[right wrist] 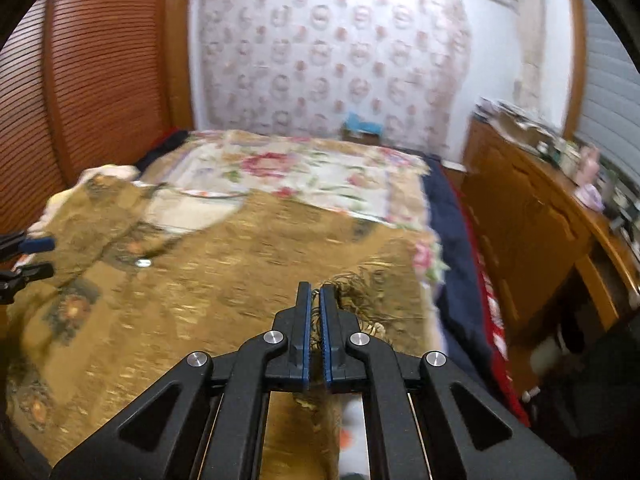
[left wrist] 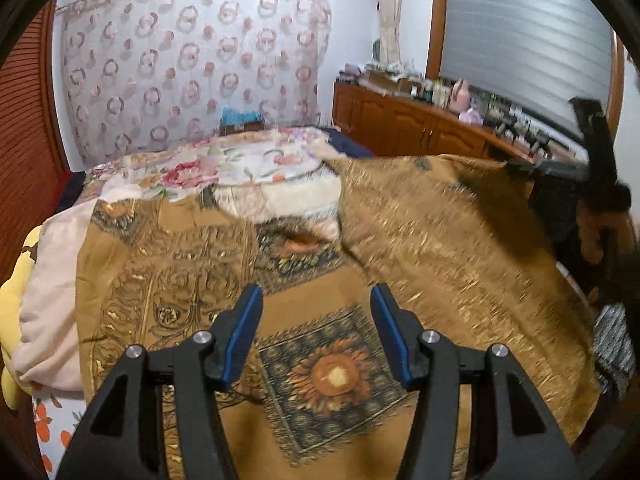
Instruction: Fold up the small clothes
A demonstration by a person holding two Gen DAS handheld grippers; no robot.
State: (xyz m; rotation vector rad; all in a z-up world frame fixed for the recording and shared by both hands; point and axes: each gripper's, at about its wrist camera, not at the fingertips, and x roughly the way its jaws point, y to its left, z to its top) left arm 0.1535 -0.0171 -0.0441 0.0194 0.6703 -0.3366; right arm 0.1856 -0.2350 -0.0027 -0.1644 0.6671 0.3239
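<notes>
From the left wrist, the left tool hangs spread and empty above the brown sunflower cloth on the bed; from the right wrist, the right tool pinches that cloth's fringed edge.

A bed with a floral cover fills the room. Behind it a sheer curtain with ring patterns hangs on a pale wall. A slatted wooden door stands to the left; a wooden cabinet cluttered with bottles runs beneath a blind on the right.
</notes>
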